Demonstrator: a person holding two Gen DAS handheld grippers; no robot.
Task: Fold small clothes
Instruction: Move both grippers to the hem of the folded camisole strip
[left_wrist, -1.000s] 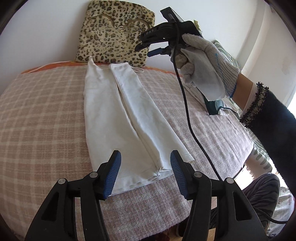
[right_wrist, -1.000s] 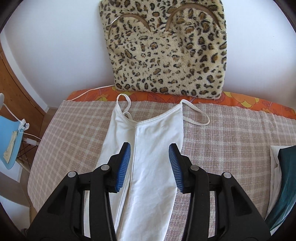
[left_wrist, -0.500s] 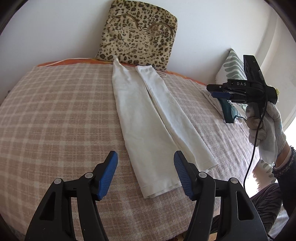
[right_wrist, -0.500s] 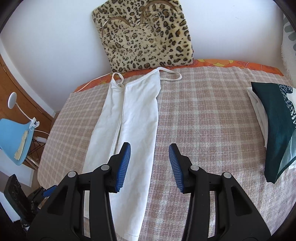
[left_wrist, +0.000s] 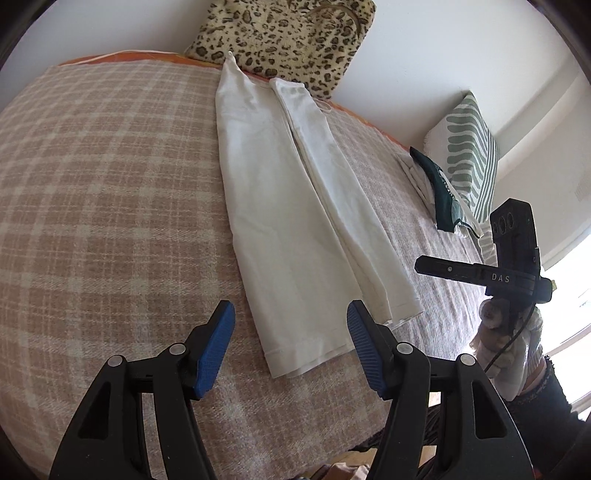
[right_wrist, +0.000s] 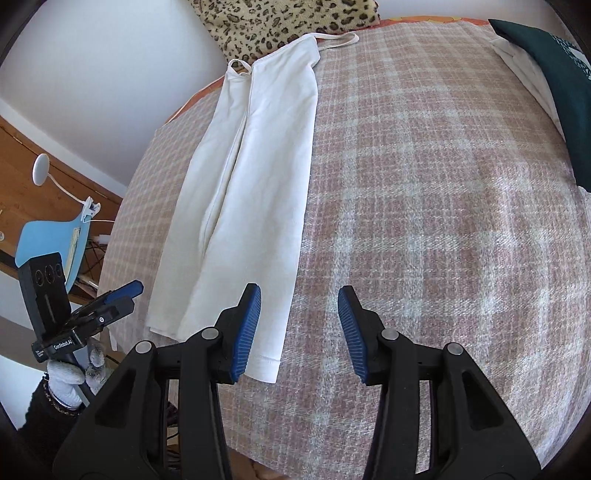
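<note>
A white strap top, folded lengthwise into a long strip, lies flat on the pink plaid blanket. Its straps point to the far end. My left gripper hovers open above the near hem, apart from the cloth. In the right wrist view the same top runs down the left half. My right gripper is open over the blanket just right of the hem's corner, holding nothing. Each gripper also shows in the other's view: the right gripper off to the right of the hem, the left gripper at the lower left.
A leopard-print cushion leans on the wall behind the straps. A folded dark green garment on white cloth and a green-striped pillow sit at the right. A blue chair stands beyond the blanket's left edge. The near edge drops off just below the grippers.
The right gripper came back from the strap end to the near hem, right of the top. The left gripper sank toward the hem and its jaws widened a little.
</note>
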